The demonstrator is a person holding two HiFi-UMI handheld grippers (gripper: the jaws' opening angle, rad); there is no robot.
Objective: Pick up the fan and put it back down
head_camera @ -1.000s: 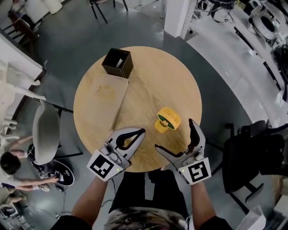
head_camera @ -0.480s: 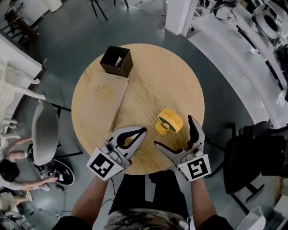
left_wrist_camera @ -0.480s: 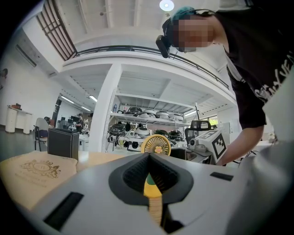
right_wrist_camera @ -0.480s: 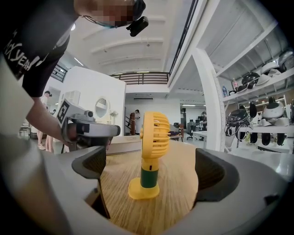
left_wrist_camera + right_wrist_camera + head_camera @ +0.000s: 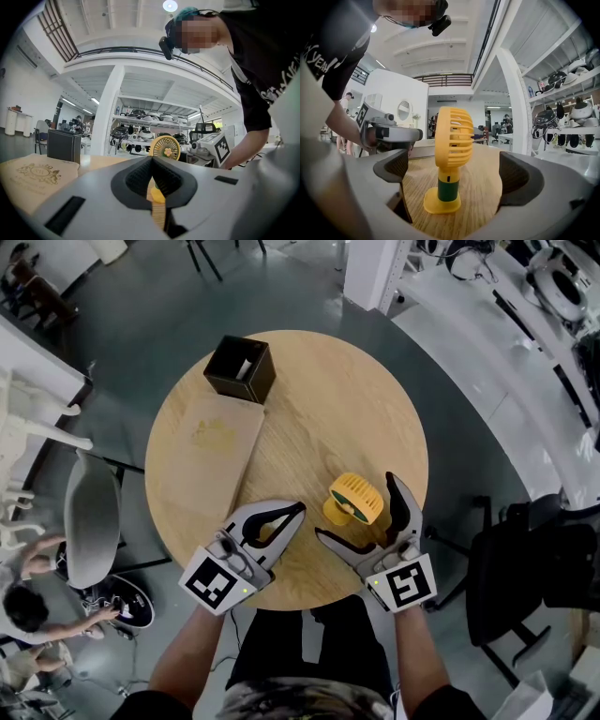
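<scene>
Head view: a round wooden table (image 5: 319, 399), with the yellow fan (image 5: 354, 498) upright on it, near the edge closest to the person.

- The right gripper (image 5: 355, 505) has its claw spread wide, one jaw on each side of the fan. From above I cannot tell whether either jaw touches it.
- Right gripper view: the fan stands on its own base between the jaws. There is bare tabletop on both sides and neither pad is in contact. A green band runs round the stem, and the grille is seen from the side.
- The left gripper (image 5: 298, 509) is just left of the fan, its jaws pressed together with nothing between them.
- Left gripper view: only the fan's round head shows above the closed jaws. The stem and base are mostly hidden, with a sliver of yellow in the slit.
- A black box (image 5: 240, 370) sits at the table's far left. Something pale is inside it, too small to identify.
- A tan mat (image 5: 206, 460) lies near the box, and its printed crest is too faint to read.
- The person's forearms are cut off at the bottom of the frame.
</scene>
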